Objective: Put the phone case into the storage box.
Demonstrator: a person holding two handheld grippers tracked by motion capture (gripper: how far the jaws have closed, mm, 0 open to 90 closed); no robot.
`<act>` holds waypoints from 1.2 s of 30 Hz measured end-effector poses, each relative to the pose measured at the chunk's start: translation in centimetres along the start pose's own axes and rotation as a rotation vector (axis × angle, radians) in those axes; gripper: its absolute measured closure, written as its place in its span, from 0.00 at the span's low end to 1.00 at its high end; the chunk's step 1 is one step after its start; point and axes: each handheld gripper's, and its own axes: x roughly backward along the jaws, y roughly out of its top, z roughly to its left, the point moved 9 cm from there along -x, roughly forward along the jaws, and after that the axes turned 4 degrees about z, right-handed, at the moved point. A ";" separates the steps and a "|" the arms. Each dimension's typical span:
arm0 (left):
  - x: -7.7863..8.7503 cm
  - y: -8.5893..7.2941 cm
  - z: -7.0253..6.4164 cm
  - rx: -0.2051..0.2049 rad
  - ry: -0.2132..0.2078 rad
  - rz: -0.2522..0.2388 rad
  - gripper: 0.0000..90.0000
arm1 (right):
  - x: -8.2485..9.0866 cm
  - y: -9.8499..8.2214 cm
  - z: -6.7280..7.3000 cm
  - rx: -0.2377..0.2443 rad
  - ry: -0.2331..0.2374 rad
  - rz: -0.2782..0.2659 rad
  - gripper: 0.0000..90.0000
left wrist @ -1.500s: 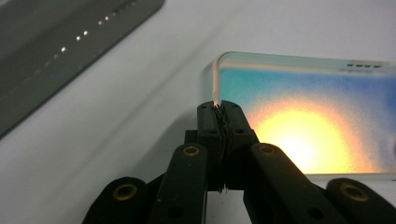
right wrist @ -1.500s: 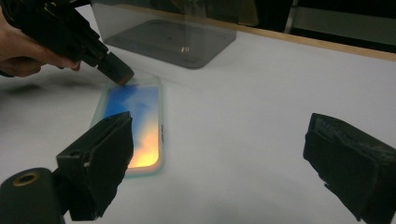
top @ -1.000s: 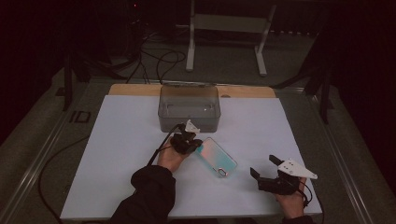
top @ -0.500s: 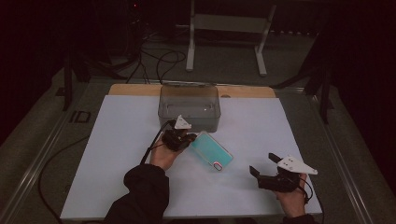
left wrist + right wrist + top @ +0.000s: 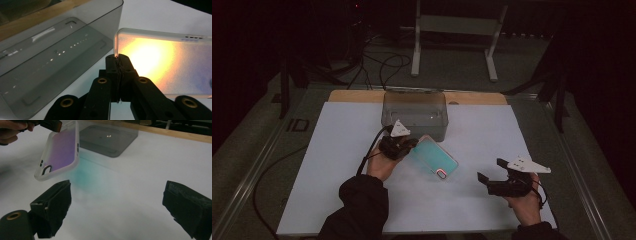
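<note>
A translucent phone case (image 5: 435, 159), teal from above, hung tilted above the white table (image 5: 337, 150) just in front of a clear grey plastic box (image 5: 414, 111). The left gripper (image 5: 406, 144) had its jaws clamped tight on the case's corner edge. Well apart, near the table's right front, the right gripper (image 5: 491, 170) sat with its jaws spread wide, holding nothing.

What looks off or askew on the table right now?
Nothing is spilled or broken. The phone case hangs tilted above the white mat, pinched at one corner by the left claw, beside the clear box. The right claw is open and holds nothing.
</note>
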 end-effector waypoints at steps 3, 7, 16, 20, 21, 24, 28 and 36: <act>0.2 0.0 0.1 -0.003 0.003 -0.004 0.99 | -0.1 0.5 0.1 0.002 0.011 0.002 0.09; 0.6 0.2 0.3 -0.014 0.008 -0.018 0.99 | -0.4 1.7 0.5 0.008 0.024 0.013 0.10; 1.5 0.4 0.8 -0.025 0.016 -0.034 0.99 | -1.1 3.7 0.8 0.034 0.030 0.020 0.10; 1.8 0.4 0.9 -0.026 0.017 -0.045 0.99 | -1.7 4.5 1.0 0.045 0.040 0.030 0.10; 1.8 0.4 0.9 -0.026 0.019 -0.045 0.99 | -1.7 4.5 1.0 0.045 0.040 0.030 0.10; 2.1 0.5 1.0 -0.030 0.021 -0.051 0.99 | -2.0 5.1 1.4 0.054 0.049 0.035 0.10; 2.5 0.6 1.1 -0.038 0.023 -0.065 0.99 | -2.6 6.0 2.0 0.066 0.071 0.041 0.10; 3.1 0.8 1.0 -0.053 0.022 -0.089 0.99 | -3.1 7.6 2.7 0.072 0.100 0.034 0.10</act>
